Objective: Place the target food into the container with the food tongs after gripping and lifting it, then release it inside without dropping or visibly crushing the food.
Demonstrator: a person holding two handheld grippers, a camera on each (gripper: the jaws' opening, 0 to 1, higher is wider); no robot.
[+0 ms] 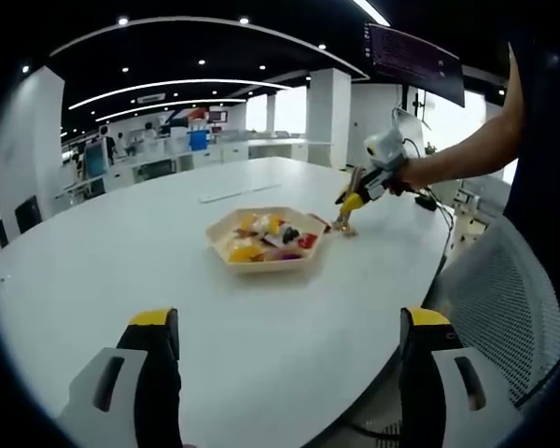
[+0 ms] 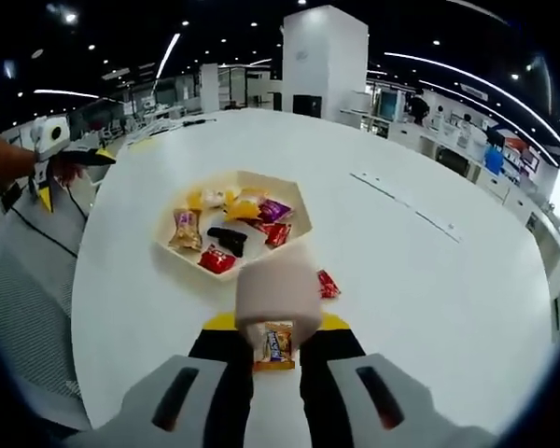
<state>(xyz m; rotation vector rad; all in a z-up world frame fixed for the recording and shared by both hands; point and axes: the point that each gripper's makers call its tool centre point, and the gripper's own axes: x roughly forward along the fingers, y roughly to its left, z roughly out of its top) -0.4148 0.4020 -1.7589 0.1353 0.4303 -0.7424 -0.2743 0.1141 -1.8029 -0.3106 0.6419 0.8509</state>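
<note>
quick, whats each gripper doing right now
Left gripper: open, holding nothing, jaws wide apart over the table.
Right gripper: shut on the tongs, which pinch a snack packet.

white table [image 2: 429,280] | hexagonal snack tray [image 2: 294,198] | loose red packet [image 2: 327,284]

A large white oval table [image 1: 121,271] stands in an open-plan office under a dark ceiling with recessed spotlights and curved light strips [image 1: 168,89]. White square columns [image 2: 324,61] rise behind it (desks and counters beyond). A grey mesh chair [image 1: 509,299] sits just beside the table's edge.
</note>
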